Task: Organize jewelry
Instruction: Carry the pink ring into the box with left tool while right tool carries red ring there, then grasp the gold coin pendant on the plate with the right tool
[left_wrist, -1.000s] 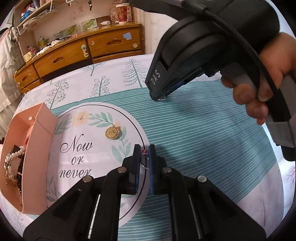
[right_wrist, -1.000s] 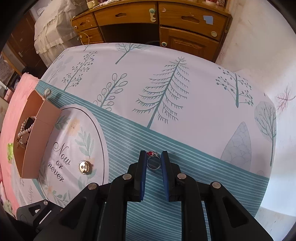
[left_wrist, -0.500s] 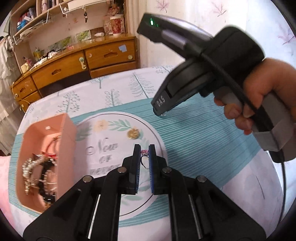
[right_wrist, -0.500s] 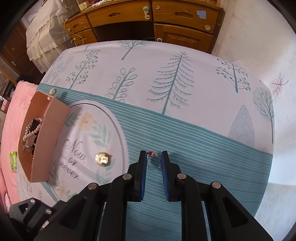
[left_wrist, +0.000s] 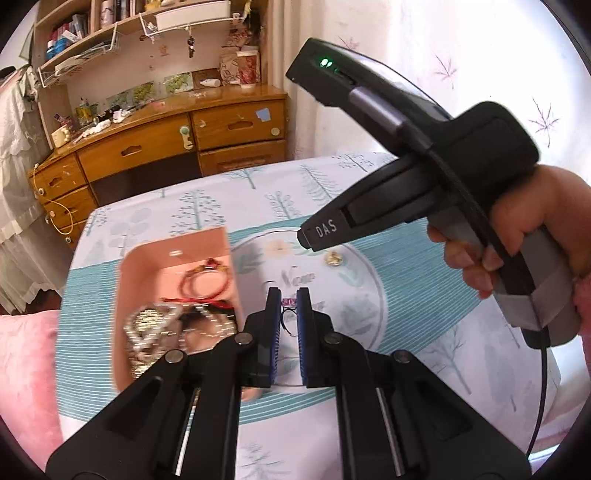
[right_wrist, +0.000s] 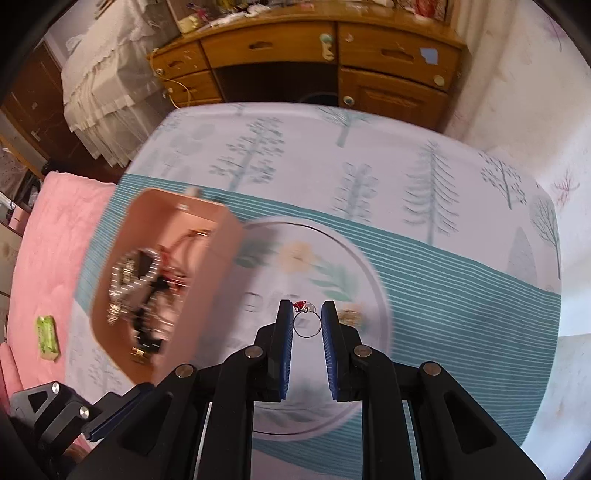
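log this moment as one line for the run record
left gripper: shut on ring | right gripper: shut on red-stone ring | pink box: open, holding jewelry | gold pendant: on tablecloth

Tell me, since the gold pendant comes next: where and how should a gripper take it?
The gold pendant looks small and flat on the tablecloth. Probably come straight down from above and pinch across its outer edges, fingertips brushing the cloth. Blur hides any loop worth gripping.

We see a wooden desk (left_wrist: 177, 147) with drawers against a pale wall (left_wrist: 461, 66), cluttered shelves (left_wrist: 92, 40) above, white curtain (right_wrist: 107, 85) alongside.
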